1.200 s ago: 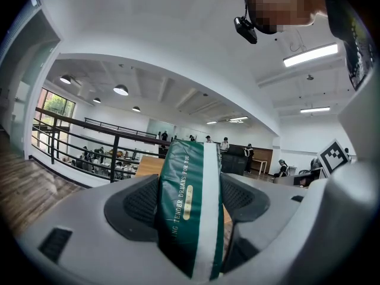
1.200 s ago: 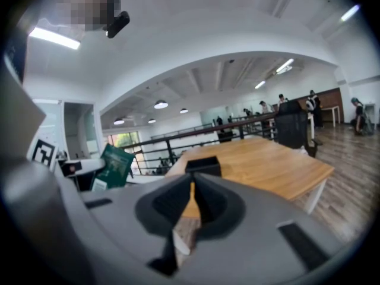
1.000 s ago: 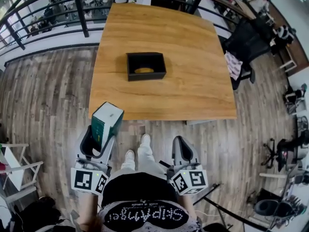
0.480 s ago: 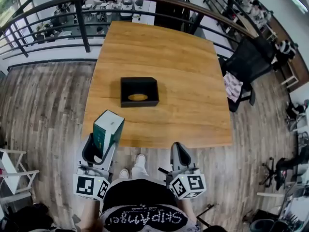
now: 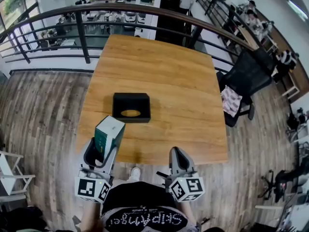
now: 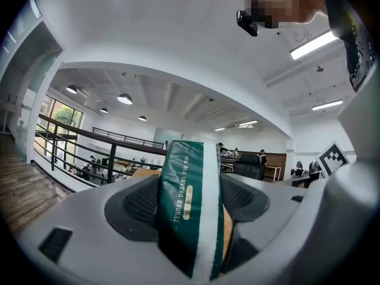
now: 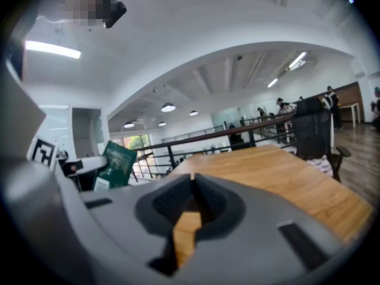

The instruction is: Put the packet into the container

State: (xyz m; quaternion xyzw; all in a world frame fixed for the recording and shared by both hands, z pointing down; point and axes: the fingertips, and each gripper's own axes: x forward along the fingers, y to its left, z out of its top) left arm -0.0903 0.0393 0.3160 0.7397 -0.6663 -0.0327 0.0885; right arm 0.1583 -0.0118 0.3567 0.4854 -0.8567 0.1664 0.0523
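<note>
Packet point(image 5: 108, 132) stays clamped between the left gripper point(image 5: 102, 148) jaws, over the near edge of the table point(image 5: 183, 91); the black container point(image 5: 131, 96) has drawn closer, now at its 1 o'clock; right gripper point(image 5: 176, 156) jaws together, empty; placing looks imminent

packet point(image 6: 189, 206): gold letters are saying "TENDER DREAMS FOR YOU" | shirt point(image 5: 145, 220): white upside-down letters are looking too fuzzy to read
</note>
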